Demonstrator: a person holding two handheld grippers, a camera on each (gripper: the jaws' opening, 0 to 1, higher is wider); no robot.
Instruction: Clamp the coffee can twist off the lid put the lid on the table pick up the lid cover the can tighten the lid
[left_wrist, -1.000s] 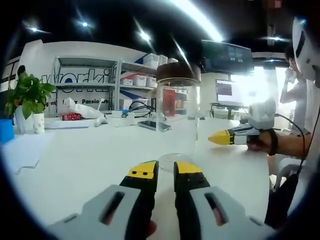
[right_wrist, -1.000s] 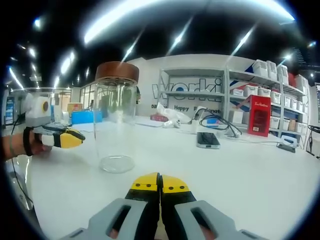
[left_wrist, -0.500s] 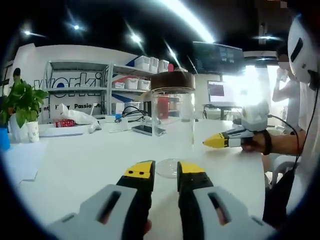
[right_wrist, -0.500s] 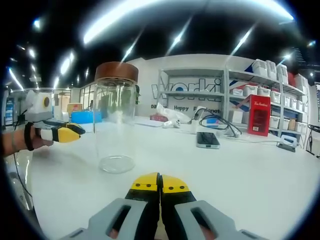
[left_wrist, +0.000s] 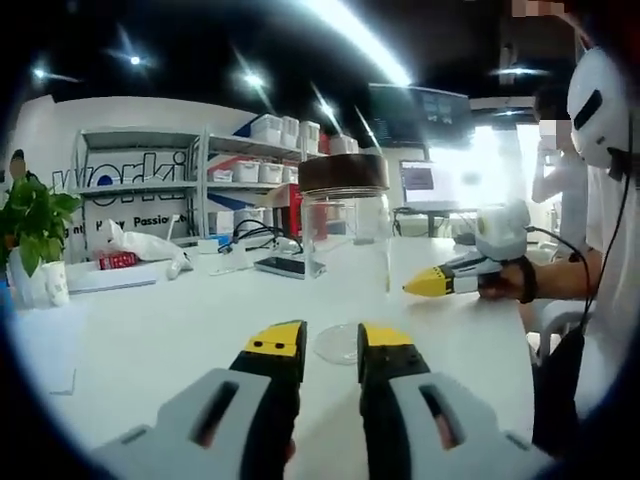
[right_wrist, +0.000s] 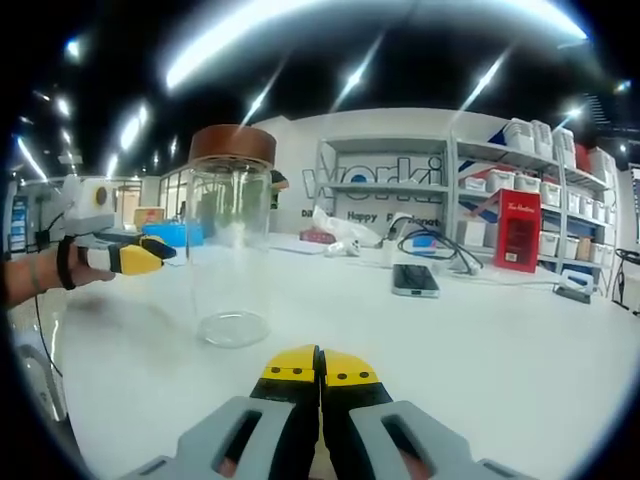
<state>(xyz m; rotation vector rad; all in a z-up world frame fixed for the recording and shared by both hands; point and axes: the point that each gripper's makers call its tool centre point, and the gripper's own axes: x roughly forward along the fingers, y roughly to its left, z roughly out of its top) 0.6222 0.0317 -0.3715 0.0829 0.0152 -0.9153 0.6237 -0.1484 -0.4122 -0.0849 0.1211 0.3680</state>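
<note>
Can (left_wrist: 347, 270) stands on table (left_wrist: 150, 330) just ahead of left tongs (left_wrist: 330, 345), lid (left_wrist: 344, 173) on | left tongs slightly parted, holding nothing | right tongs (right_wrist: 320, 366) pressed closed, empty, can ahead and to their left | progress: nothing done, clamping is first, all steps remain.

The left gripper (left_wrist: 331, 345) rises from six o'clock in its own view with its yellow-tipped jaws parted by a narrow gap, while the right gripper (right_wrist: 320, 368) has its jaws pressed together and, in the left gripper view, sits at three o'clock, held level in a hand (left_wrist: 503, 284).
</note>
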